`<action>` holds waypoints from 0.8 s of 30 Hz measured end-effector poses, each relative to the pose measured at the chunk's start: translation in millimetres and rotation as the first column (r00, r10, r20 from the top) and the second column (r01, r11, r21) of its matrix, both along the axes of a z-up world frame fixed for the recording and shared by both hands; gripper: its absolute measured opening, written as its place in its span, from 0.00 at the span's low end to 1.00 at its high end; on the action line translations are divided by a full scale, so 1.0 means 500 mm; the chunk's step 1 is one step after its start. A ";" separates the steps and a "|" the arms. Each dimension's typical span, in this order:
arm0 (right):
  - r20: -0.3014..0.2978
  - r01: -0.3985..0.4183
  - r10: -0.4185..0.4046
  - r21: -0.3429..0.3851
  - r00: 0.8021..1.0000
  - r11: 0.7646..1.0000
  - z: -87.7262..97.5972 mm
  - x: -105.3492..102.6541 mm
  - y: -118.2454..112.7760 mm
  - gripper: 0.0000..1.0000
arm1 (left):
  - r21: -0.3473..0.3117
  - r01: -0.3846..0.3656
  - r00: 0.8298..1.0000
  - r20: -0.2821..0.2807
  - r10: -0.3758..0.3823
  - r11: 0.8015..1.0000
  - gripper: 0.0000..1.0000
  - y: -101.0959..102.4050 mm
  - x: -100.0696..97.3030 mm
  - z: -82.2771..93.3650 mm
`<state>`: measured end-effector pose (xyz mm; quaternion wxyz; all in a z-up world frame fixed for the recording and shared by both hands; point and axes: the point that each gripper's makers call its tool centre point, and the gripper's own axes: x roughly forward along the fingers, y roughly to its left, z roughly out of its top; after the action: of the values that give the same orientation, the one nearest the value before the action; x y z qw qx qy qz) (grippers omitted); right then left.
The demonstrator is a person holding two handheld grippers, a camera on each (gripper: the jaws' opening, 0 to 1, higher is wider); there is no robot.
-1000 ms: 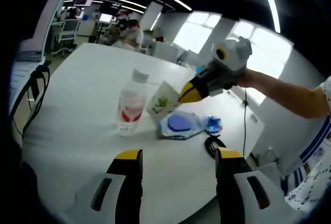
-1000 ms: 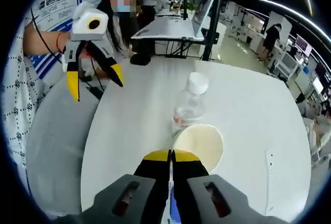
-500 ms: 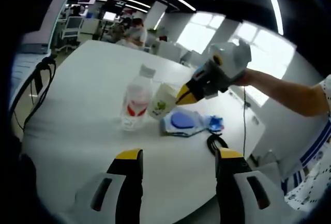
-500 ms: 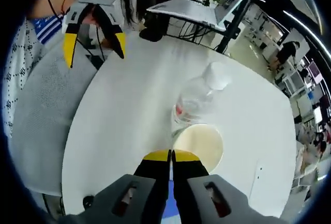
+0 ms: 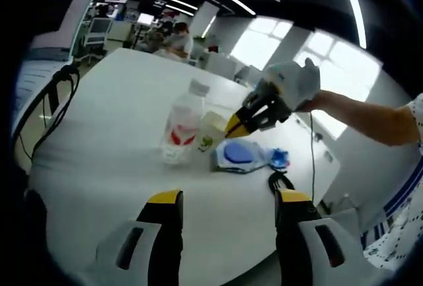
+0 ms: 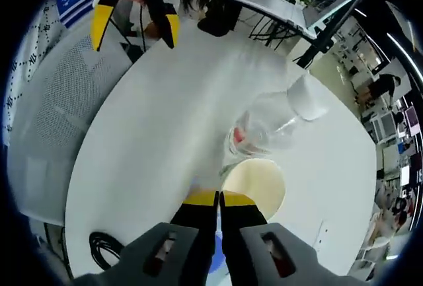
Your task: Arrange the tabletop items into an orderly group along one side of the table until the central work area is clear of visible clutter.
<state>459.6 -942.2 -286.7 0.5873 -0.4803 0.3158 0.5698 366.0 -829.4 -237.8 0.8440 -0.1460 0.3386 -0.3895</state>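
On a round white table (image 5: 106, 134), the right gripper (image 6: 219, 199) clamps its yellow-tipped jaws on the rim of a cream paper cup (image 6: 254, 183), its open mouth just ahead of the tips. A clear plastic water bottle (image 6: 271, 124) with a white cap and red label stands directly beyond the cup, touching or nearly touching it, and blocks the way forward. A coiled black cable (image 6: 104, 248) lies low to the left of the jaws near the table edge. Farther ahead to the left, the left gripper (image 6: 134, 18) hangs above a grey mesh chair (image 6: 56, 114), jaws spread wide and empty.

From the left gripper view, its own jaws (image 5: 227, 200) stand parted over bare tabletop. Ahead of them sit the bottle (image 5: 182, 127) and the cup (image 5: 210, 132) side by side, the right gripper (image 5: 239, 122) pinching the cup from the right. Behind the cup, to the right, lies a blue-and-white packet (image 5: 241, 155), with the black cable (image 5: 277, 181) nearer the table edge. A second dark cable (image 5: 49, 111) trails off the table at far left.

Compared with a second ago, the cup has come closer to the bottle and lower toward the table, and the right gripper has tipped more steeply.

The cup carries a green leaf mark; the lettering on cup and bottle is too small to read.
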 end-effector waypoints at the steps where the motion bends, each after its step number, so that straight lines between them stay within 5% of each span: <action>1: -0.003 -0.005 0.005 -0.007 1.000 1.000 -0.004 0.001 -0.001 0.00 | 0.001 0.000 1.000 0.001 0.000 1.000 0.52 0.001 0.001 0.000; 24: -0.026 -0.063 0.061 -0.064 0.998 0.996 -0.036 0.001 -0.002 0.00 | -0.001 -0.007 1.000 -0.013 0.007 1.000 0.51 0.003 0.007 -0.011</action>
<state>460.1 -943.4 -304.6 0.5496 -0.5018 0.3262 0.5828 369.7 -827.9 -243.0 0.8430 -0.1502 0.3432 -0.3861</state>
